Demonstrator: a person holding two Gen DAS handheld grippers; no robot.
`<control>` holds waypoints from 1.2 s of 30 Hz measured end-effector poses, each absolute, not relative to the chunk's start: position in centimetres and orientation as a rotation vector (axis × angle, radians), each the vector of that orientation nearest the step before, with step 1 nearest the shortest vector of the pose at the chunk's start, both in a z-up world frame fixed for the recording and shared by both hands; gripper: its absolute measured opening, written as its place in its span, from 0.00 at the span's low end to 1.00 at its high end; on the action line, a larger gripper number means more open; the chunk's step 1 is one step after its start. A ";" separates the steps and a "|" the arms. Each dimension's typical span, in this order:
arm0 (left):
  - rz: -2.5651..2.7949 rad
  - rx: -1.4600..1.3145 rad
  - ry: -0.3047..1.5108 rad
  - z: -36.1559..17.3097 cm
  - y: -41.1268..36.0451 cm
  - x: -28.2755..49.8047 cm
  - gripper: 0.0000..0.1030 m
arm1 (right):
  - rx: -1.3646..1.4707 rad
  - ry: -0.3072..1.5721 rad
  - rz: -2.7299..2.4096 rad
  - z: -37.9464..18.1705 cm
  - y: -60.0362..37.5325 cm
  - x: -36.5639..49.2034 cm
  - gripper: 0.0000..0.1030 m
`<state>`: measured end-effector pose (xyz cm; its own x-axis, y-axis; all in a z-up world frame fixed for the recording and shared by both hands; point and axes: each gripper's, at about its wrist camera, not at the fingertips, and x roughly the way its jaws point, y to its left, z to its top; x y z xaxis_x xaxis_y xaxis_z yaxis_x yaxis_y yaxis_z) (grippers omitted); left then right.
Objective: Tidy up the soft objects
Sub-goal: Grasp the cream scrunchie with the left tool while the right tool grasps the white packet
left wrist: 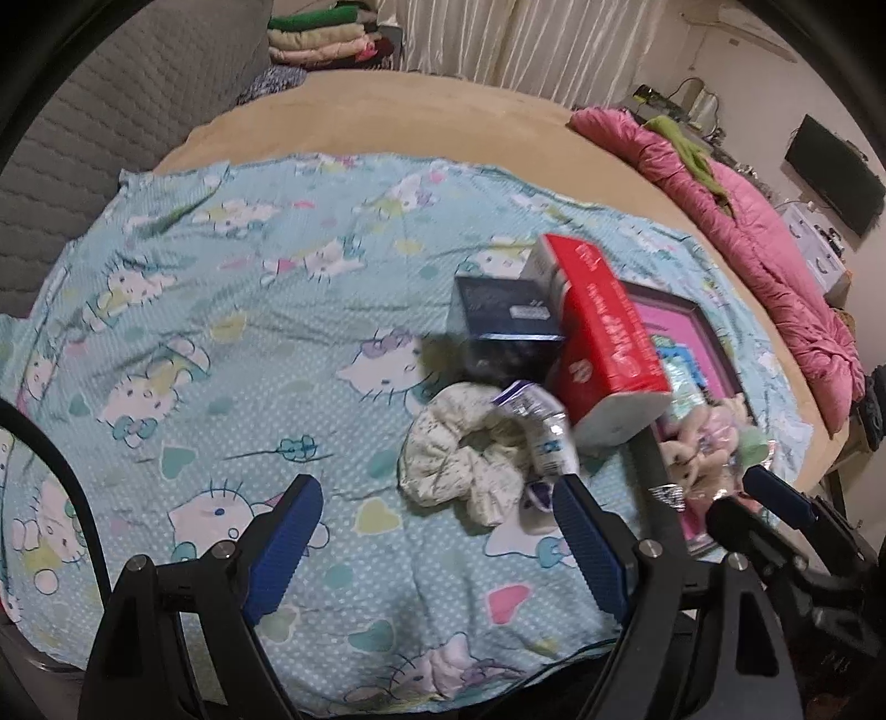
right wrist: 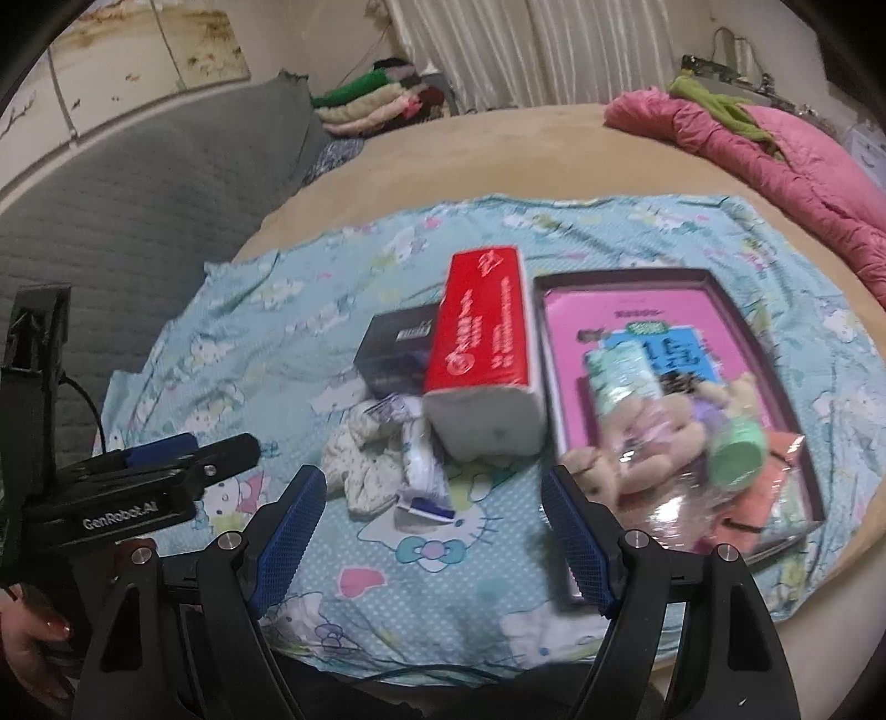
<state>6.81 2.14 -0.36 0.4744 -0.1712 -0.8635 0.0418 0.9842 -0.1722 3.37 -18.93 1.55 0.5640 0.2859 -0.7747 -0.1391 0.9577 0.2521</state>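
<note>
A white speckled scrunchie lies on the Hello Kitty sheet, touching a small white and blue plastic packet. Behind them a red tissue pack leans on a dark box. A pink-lined tray holds plush bears in a clear bag and a mint packet. My left gripper is open just short of the scrunchie. My right gripper is open over the sheet, near the packet and the tray's corner.
A pink quilt lies along the bed's right edge. Folded clothes are stacked at the back, beside a grey padded headboard. A person's hand holds the left gripper's handle at the lower left of the right wrist view.
</note>
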 end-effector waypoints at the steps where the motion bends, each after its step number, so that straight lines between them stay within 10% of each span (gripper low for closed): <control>1: -0.131 -0.132 1.081 -1.1 2.1 7.2 0.82 | 0.163 0.952 0.249 1.1 -18.5 3.6 0.79; 21: -0.145 -0.169 1.232 -10.1 2.5 13.9 0.82 | 0.057 1.067 0.205 -7.8 -14.6 8.9 0.78; 31: -0.162 -0.128 1.218 -11.0 1.6 15.1 0.79 | 0.083 1.090 0.230 -9.0 -14.9 9.9 0.34; 36: -0.161 -0.081 1.207 -11.1 0.4 15.6 0.71 | 0.083 1.078 0.260 -8.7 -15.0 9.5 0.31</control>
